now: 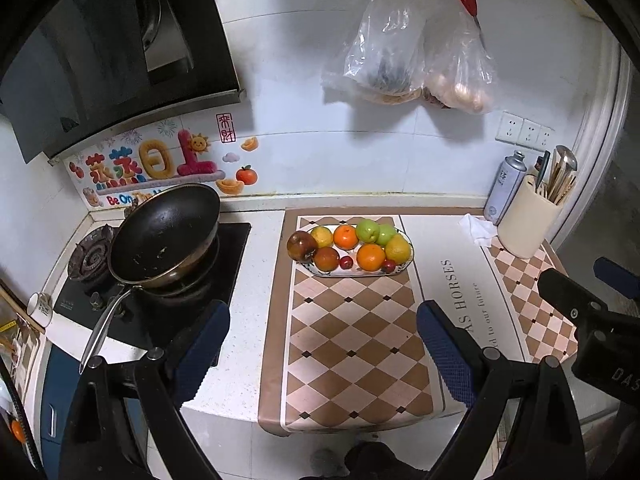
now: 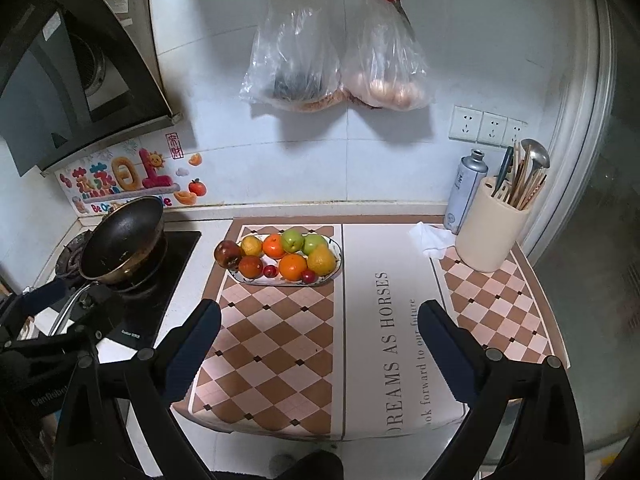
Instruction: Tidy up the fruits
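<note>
Kitchen counter with a checkered mat [image 2: 280, 344] carries an oval plate [image 2: 334, 268] piled with fruits [image 2: 292, 266] at the mat's far end. Both the left gripper [image 1: 322, 344] and right gripper [image 2: 320, 344] hover well short of it, fingers spread apart, holding nothing.

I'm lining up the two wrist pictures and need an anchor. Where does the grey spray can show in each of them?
Left wrist view: the spray can stands far right, against the wall, just left of the cream utensil holder.
Right wrist view: the spray can stands right of centre, again just left of the holder.
Shared landmark: the fruit plate on the checkered mat.
</note>
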